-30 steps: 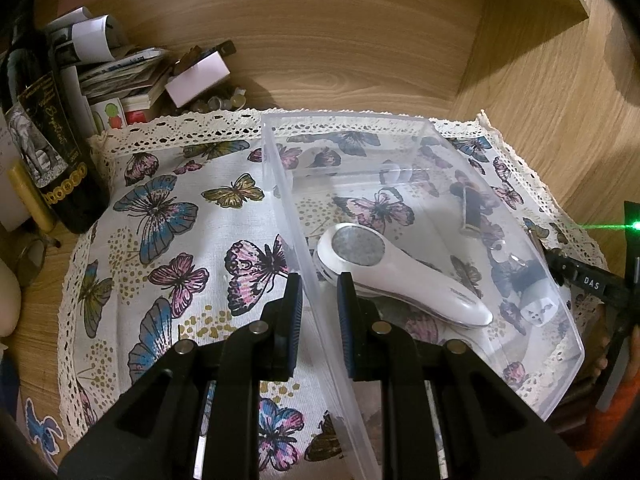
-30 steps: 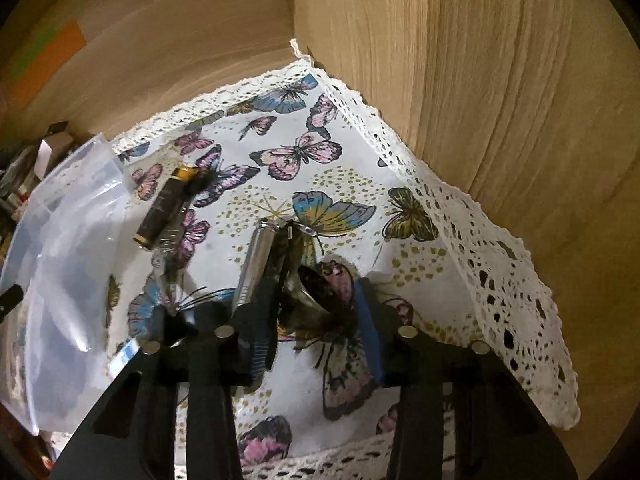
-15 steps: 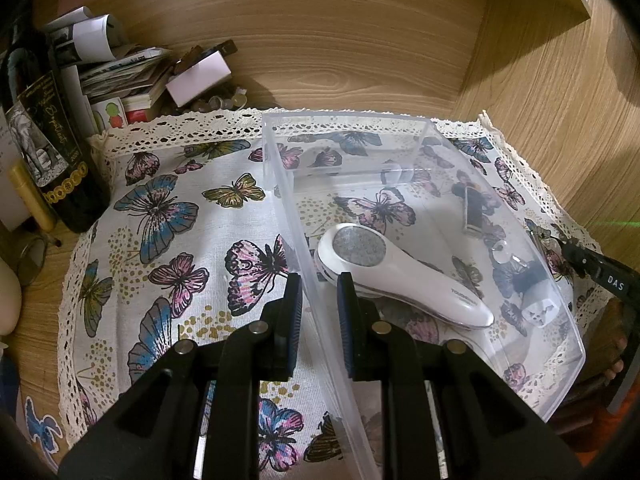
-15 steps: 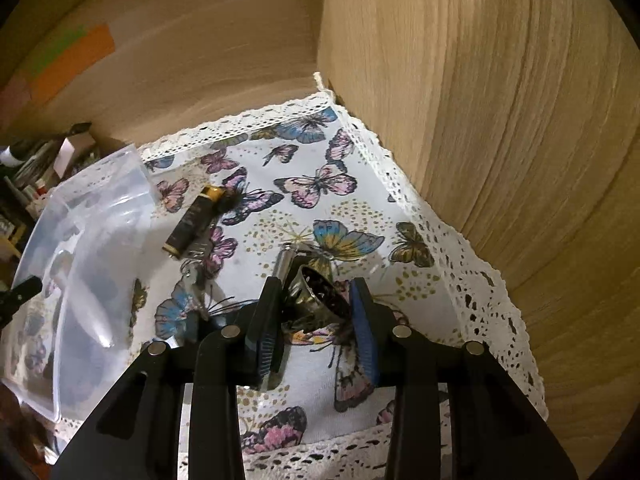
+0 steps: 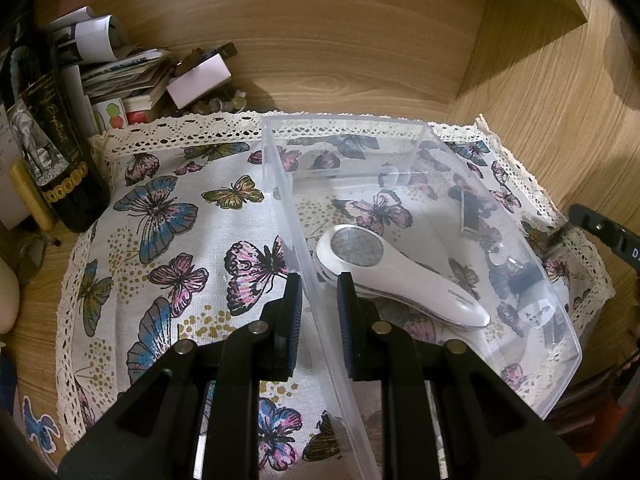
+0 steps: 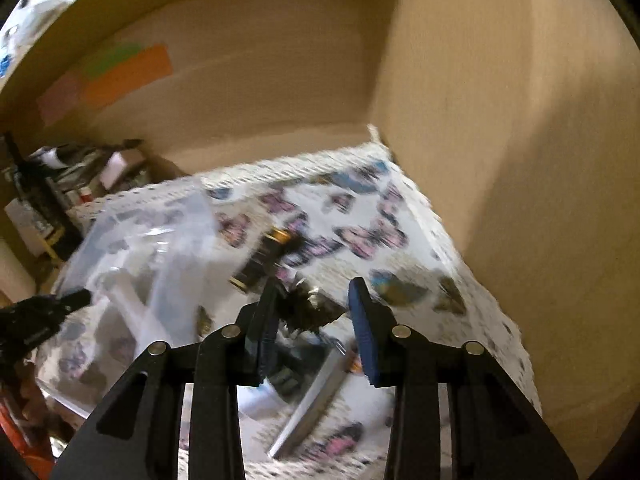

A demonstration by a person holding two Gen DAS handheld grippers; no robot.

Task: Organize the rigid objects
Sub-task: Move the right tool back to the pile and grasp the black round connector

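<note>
My left gripper [image 5: 318, 286] is shut on the near left wall of a clear plastic bin [image 5: 280, 168] on the butterfly cloth. Inside the bin lies a white handheld device [image 5: 400, 280] with a round grey face. My right gripper [image 6: 314, 300] holds a dark metal ring-like piece [image 6: 310, 310] between its jaws, lifted above the cloth; this view is blurred. Below it lie a silver cylinder [image 6: 316, 396] and a black tube with gold ends [image 6: 262, 260]. The bin [image 6: 160, 240] shows at the left of the right wrist view.
A dark bottle [image 5: 52, 152], stacked papers and small boxes [image 5: 152, 80] crowd the back left corner. Wooden walls close the back and right sides [image 5: 540, 100]. Small dark items [image 5: 516, 280] lie beyond the bin's right wall. The other gripper's tip [image 5: 608, 232] shows at right.
My right gripper has risen and tilted up with the metal piece between its jaws, leaving the silver cylinder on the cloth. My left gripper has stayed shut on the bin wall.
</note>
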